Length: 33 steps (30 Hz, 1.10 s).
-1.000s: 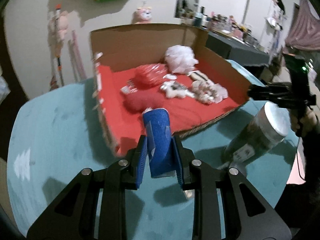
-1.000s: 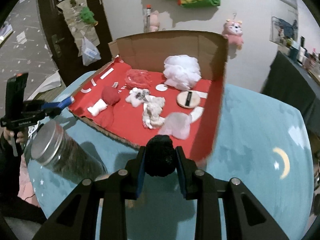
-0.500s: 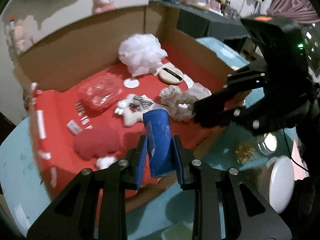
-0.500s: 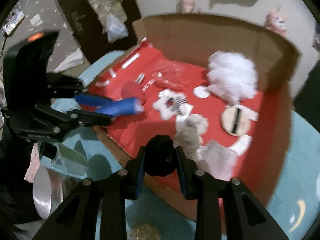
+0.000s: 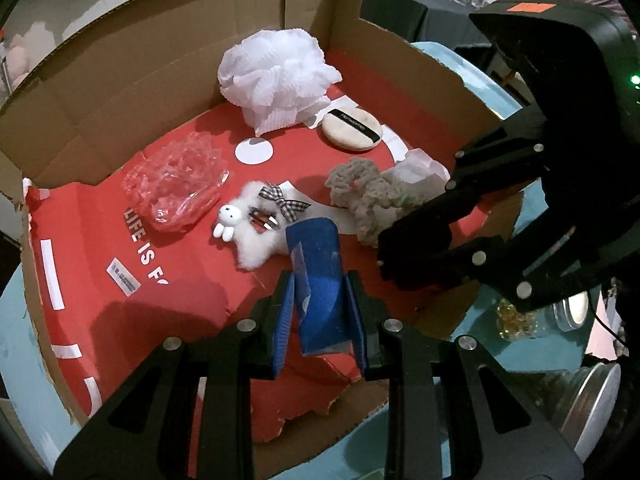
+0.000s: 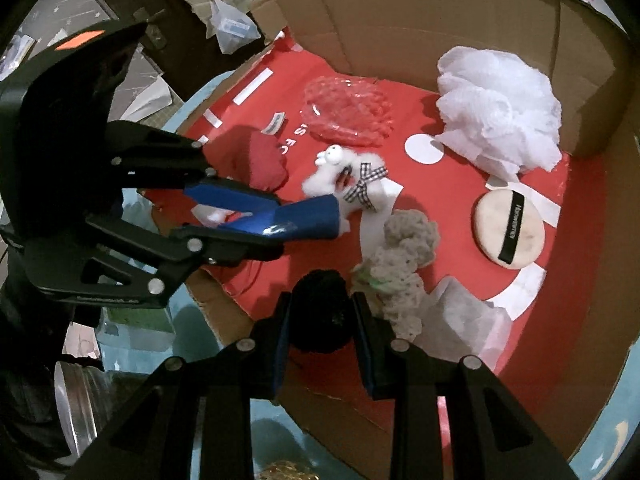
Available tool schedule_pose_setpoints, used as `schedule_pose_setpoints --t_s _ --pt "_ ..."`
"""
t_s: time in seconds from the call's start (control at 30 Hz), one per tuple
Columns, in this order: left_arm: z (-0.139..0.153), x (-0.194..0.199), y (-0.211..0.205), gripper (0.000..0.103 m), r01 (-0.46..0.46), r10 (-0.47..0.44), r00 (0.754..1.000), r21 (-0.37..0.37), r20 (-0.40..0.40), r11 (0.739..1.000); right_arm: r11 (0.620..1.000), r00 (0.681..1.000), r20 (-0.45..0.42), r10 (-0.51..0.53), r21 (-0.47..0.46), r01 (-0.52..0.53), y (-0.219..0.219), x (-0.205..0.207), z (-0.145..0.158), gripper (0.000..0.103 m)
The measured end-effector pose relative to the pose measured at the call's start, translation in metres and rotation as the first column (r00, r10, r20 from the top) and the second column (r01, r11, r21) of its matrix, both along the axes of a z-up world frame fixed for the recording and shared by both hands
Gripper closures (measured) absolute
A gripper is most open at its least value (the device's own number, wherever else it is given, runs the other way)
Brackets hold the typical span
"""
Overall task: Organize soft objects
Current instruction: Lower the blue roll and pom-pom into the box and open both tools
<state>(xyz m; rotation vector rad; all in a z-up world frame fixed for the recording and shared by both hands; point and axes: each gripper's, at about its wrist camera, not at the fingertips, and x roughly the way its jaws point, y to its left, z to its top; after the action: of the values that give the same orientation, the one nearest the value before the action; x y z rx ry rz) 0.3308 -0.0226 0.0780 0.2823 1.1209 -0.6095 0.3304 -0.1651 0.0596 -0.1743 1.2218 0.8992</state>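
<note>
Left wrist view: both hand-held grippers have swung in over the box [image 5: 120, 92], the left hand-held gripper [image 5: 320, 300] clamping a blue sponge [image 5: 318, 280] at lower centre, the right hand-held gripper [image 6: 322, 316] clamping a black pom-pom [image 6: 320, 308]; release looks next.

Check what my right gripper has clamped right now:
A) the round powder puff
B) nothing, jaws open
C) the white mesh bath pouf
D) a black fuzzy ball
D: in the right wrist view the right gripper has its pads pressed on a black fuzzy ball, while the white mesh pouf and the powder puff lie loose in the cardboard box.
</note>
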Motion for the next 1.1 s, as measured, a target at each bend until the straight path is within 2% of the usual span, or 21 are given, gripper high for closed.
schedule_pose_setpoints --t_s 0.53,0.7,0.97,1.07,1.1 --pt "-0.012 0.009 -0.007 0.079 0.007 -0.007 1.0 0.039 0.017 0.999 0.997 0.998 0.055 0.02 -0.081 -0.016 0.022 0.006 -0.004 0.07" --pt "-0.013 0.011 -0.006 0.079 0.0 -0.001 1.0 0.027 0.013 1.0 0.996 0.997 0.068 0.027 -0.085 -0.022 0.024 0.005 -0.003 0.062" --pt "-0.012 0.011 0.001 0.078 -0.013 0.013 1.0 0.014 0.004 1.0 0.997 0.997 0.079 0.023 -0.073 -0.017 0.021 0.003 0.002 0.056" --pt "-0.012 0.01 0.002 0.075 -0.016 0.016 1.0 0.004 -0.004 1.0 0.998 0.996 0.087 0.014 -0.063 -0.009 0.017 0.002 0.006 0.054" --pt "-0.011 0.01 0.002 0.068 -0.017 0.017 1.0 -0.002 -0.006 1.0 0.998 0.996 0.09 0.007 -0.059 -0.001 0.014 0.001 0.008 0.052"
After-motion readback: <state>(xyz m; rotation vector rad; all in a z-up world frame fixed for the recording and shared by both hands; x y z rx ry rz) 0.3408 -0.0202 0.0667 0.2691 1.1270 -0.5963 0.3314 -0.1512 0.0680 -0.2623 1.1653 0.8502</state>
